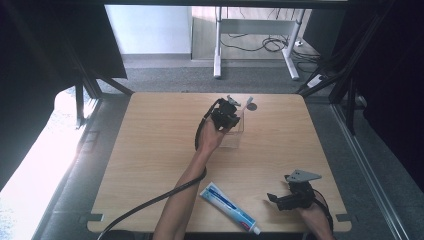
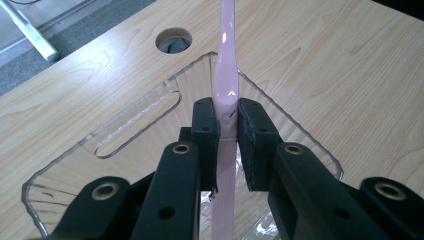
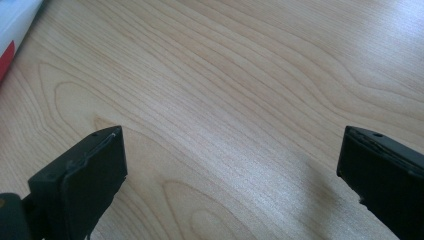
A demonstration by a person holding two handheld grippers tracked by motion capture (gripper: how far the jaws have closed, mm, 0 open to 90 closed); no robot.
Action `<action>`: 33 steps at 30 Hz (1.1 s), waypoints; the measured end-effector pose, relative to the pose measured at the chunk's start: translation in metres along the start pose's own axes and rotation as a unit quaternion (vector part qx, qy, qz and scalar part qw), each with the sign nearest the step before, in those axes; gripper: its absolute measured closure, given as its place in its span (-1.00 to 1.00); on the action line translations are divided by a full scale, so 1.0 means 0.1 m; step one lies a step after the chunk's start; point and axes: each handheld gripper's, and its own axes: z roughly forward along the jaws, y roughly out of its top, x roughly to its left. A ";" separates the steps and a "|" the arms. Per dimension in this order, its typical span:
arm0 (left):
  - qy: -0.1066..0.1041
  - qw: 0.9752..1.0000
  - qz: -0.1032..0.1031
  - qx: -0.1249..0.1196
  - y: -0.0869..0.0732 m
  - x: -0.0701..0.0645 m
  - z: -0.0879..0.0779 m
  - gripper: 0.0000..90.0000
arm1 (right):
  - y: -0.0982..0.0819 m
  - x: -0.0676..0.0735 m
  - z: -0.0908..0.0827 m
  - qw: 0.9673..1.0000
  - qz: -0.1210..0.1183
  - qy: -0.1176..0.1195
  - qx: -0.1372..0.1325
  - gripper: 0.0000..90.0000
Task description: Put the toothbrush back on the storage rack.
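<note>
A slim pink toothbrush handle (image 2: pixel 226 75) stands between the pads of my left gripper (image 2: pixel 228 120), which is shut on it. Its lower end reaches down into a clear plastic holder (image 2: pixel 65 160) on the table. In the high view the left gripper (image 1: pixel 226 116) hangs over that clear holder (image 1: pixel 235 136) at the far middle of the table. My right gripper (image 1: pixel 281 199) rests low near the front right edge. Its jaws are open, with only bare wood between them (image 3: pixel 232 165). A white and blue toothpaste tube (image 1: pixel 227 201) lies to its left.
The wooden table (image 1: pixel 150 150) has a round cable hole (image 1: pixel 252 106) just beyond the holder. The toothpaste tube's edge (image 3: pixel 12 20) shows at the top left of the right gripper view. Grey floor and a white desk frame (image 1: pixel 218 45) lie beyond the far edge.
</note>
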 end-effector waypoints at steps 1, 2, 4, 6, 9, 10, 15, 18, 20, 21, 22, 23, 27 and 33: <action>-0.001 1.000 -0.001 0.001 0.00 0.00 0.00 0.75 | 0.00 0.00 0.00 1.000 0.000 0.000 0.000 -1.00; 0.000 1.000 0.000 0.002 -0.01 0.00 0.01 0.75 | 0.00 0.00 0.00 1.000 0.000 0.000 0.000 -1.00; 0.000 1.000 0.000 0.005 -0.02 -0.01 0.02 0.75 | 0.00 0.00 0.00 1.000 0.000 0.000 0.000 -1.00; 0.001 1.000 0.004 0.007 -0.03 -0.02 0.03 0.75 | 0.00 0.00 0.00 1.000 0.000 0.000 0.000 -1.00; 0.002 1.000 0.008 0.010 -0.06 -0.04 0.05 0.75 | 0.00 0.00 0.00 1.000 0.000 0.000 0.001 -1.00; 0.005 1.000 0.011 0.013 -0.07 -0.05 0.06 0.75 | 0.00 0.00 0.00 1.000 0.000 0.000 0.001 -1.00; 0.005 1.000 0.014 0.021 -0.10 -0.07 0.08 0.75 | 0.00 0.00 0.01 1.000 0.000 0.000 0.002 -1.00; 0.006 0.999 0.016 0.027 -0.11 -0.08 0.10 0.75 | 0.00 0.00 0.01 1.000 0.000 0.000 0.002 -1.00; 0.007 0.999 0.020 0.032 -0.11 -0.08 0.10 0.75 | 0.00 0.00 0.01 1.000 0.000 -0.001 0.003 -1.00; 0.007 0.999 0.021 0.033 -0.11 -0.09 0.11 0.75 | 0.00 0.00 0.01 1.000 -0.001 -0.001 0.003 -1.00; 0.007 0.999 0.022 0.034 -0.11 -0.09 0.11 0.75 | 0.00 0.00 0.01 1.000 0.000 -0.001 0.003 -1.00; 0.007 0.999 0.022 0.036 -0.11 -0.10 0.11 0.75 | 0.00 0.00 0.01 1.000 -0.001 -0.001 0.003 -1.00; 0.009 0.999 0.026 0.045 -0.11 -0.11 0.11 0.75 | 0.00 0.00 0.01 1.000 -0.001 0.000 0.004 -1.00; 0.016 0.997 0.040 0.063 -0.10 -0.12 0.13 0.74 | 0.00 0.00 0.01 1.000 -0.001 0.000 0.005 -1.00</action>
